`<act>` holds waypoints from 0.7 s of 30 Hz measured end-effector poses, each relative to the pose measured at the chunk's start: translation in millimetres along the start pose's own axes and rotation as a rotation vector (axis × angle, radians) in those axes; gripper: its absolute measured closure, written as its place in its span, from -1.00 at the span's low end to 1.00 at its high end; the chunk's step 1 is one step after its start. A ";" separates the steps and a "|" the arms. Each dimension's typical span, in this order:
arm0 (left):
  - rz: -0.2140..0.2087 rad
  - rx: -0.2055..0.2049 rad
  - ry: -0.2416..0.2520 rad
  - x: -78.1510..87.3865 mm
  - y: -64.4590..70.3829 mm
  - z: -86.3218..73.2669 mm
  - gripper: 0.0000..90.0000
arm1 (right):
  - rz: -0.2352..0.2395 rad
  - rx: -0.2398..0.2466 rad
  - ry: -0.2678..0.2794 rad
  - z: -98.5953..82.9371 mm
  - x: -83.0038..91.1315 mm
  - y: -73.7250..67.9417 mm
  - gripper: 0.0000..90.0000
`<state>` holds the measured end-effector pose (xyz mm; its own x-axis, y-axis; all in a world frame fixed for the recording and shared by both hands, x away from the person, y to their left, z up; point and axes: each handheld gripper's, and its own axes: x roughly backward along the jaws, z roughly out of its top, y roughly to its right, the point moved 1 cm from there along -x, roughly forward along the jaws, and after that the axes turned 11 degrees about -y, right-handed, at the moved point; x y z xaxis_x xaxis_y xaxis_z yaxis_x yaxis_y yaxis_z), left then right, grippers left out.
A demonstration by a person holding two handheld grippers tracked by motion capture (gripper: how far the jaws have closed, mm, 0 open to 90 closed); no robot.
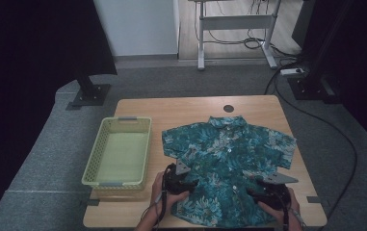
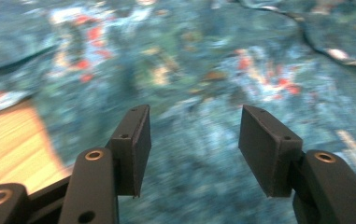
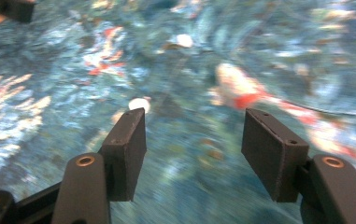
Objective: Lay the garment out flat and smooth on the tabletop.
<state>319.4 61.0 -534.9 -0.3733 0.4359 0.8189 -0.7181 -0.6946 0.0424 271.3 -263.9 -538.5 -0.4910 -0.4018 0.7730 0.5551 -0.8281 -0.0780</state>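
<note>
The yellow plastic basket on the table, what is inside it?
The yellow plastic basket left of the teal floral short-sleeved shirt looks empty: its pale bottom shows bare in the high view. The strip just inside its near wall is hidden from the camera.

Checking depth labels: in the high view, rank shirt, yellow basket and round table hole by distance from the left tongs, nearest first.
From the left tongs:
1. Shirt: directly under them, spread flat on the table.
2. Yellow basket: just to their left, its near corner close by.
3. Round table hole: at the table's far edge, beyond the collar.
</note>
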 end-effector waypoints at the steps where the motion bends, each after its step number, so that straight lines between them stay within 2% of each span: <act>1: -0.006 -0.012 -0.007 -2.8 4.2 1.4 -0.04 | -0.014 -0.005 -0.002 -0.9 3.8 3.7 -0.12; 4: -0.013 -0.034 -0.033 -13.1 13.5 2.6 -0.07 | -0.041 -0.035 -0.014 -5.7 11.5 16.0 -0.12; 6: -0.019 -0.035 -0.049 -19.8 16.1 1.7 -0.08 | -0.058 -0.056 -0.025 -10.2 13.6 23.9 -0.11; 9: -0.015 -0.033 -0.041 -22.1 16.7 0.0 -0.08 | -0.067 -0.086 -0.034 -17.1 13.6 34.2 -0.11; 13: -0.006 -0.031 -0.026 -20.6 14.7 -4.2 -0.03 | -0.056 -0.116 -0.047 -24.3 9.8 43.9 -0.11; 17: -0.005 -0.037 -0.017 -15.6 12.1 -12.6 -0.01 | -0.034 -0.109 -0.056 -30.6 8.3 42.8 -0.10; 21: 0.001 -0.049 -0.015 -7.0 9.5 -25.3 0.00 | -0.064 -0.061 -0.082 -35.1 9.3 31.0 -0.09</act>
<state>300.4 65.8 -554.8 -0.3654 0.4261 0.8276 -0.7456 -0.6663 0.0139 260.4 -307.0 -555.9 -0.4661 -0.3157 0.8265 0.4809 -0.8745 -0.0628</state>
